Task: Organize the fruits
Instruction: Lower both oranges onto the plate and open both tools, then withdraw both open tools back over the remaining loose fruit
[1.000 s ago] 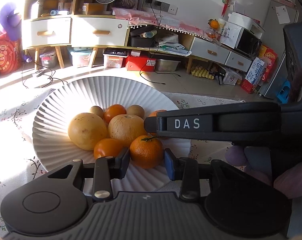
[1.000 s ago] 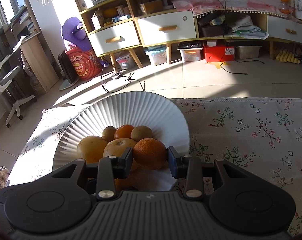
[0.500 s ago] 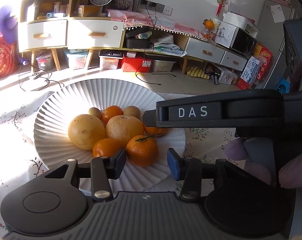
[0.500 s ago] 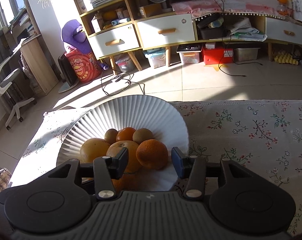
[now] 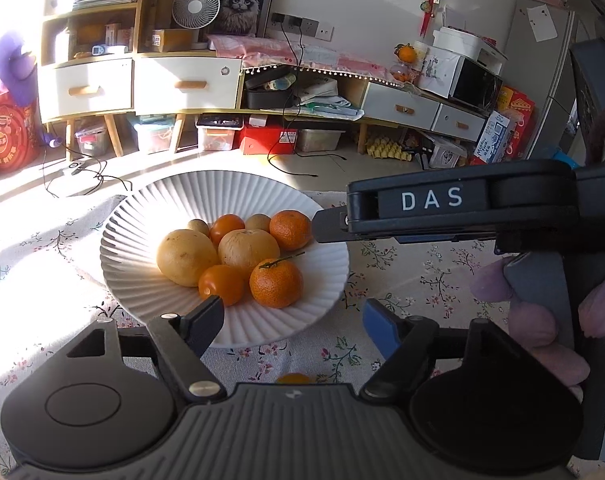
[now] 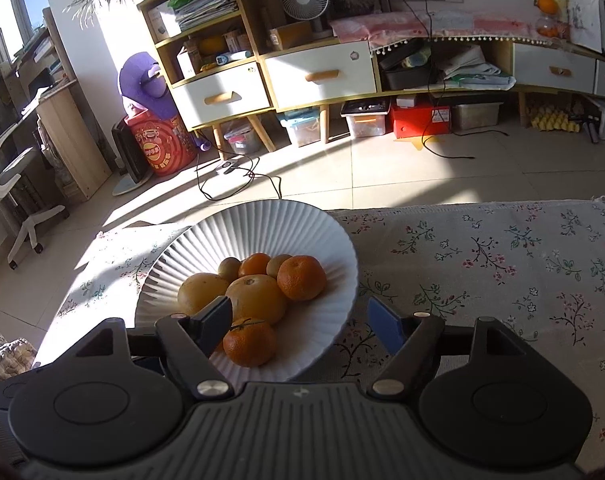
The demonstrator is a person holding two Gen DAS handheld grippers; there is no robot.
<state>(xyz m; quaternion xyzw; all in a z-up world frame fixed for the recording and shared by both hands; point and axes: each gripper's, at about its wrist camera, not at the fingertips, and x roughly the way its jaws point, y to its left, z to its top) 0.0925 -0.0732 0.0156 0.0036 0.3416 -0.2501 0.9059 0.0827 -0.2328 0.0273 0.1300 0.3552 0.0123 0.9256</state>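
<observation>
Fruit is lying heaped in the plate [image 5: 134, 276] on the cloth [image 6: 502, 264]. Left gripper [image 5: 292, 322] is hanging with jaws just spread, nothing between them, a mandarin [image 5: 276, 282] lying just ahead. Only its view is showing the right gripper [image 6: 302, 326] from the side; that one's jaws, too, have just been parting, empty, beside an orange [image 6: 301, 278].

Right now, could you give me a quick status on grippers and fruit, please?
Both grippers just opened, empty. Fruit sits piled in white plate. Nothing in the way.
</observation>
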